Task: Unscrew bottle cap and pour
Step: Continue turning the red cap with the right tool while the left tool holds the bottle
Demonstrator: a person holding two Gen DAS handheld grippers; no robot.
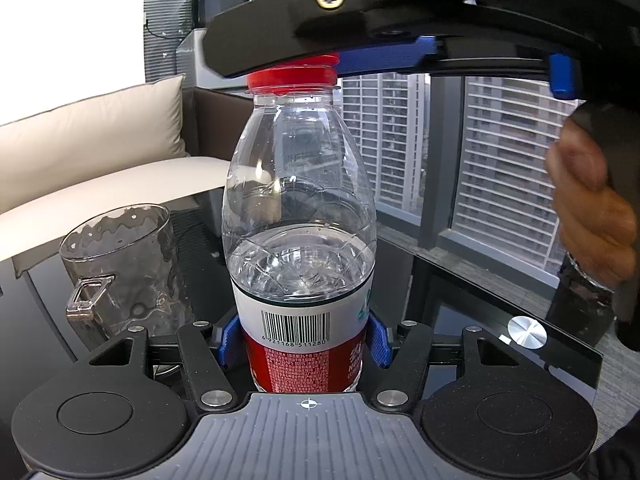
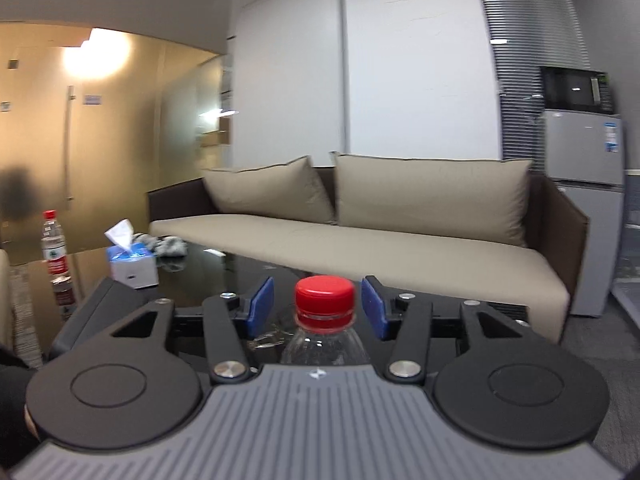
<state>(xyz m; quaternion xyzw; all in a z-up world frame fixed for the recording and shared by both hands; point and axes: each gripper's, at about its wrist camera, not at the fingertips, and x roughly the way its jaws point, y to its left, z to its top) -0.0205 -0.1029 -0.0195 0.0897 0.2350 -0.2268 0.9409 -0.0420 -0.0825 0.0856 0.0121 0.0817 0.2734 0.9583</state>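
Observation:
A clear plastic water bottle (image 1: 300,216), about half full, with a white and red label, stands upright on the dark glass table (image 1: 452,280). My left gripper (image 1: 303,338) is shut on the bottle's label, blue pads pressing both sides. The red cap (image 1: 291,77) sits on the neck. My right gripper (image 2: 318,307) is open, level with the cap (image 2: 325,300), a blue pad on each side with a gap to the cap. In the left wrist view the right gripper (image 1: 360,56) crosses above the bottle. An empty clear glass mug (image 1: 120,268) stands left of the bottle.
A beige sofa (image 2: 360,240) runs behind the table. A second bottle (image 2: 54,248) and a tissue box (image 2: 130,264) stand at the table's far left. A fridge (image 2: 584,184) with a microwave stands on the right. The table's edge (image 1: 560,340) is close at right.

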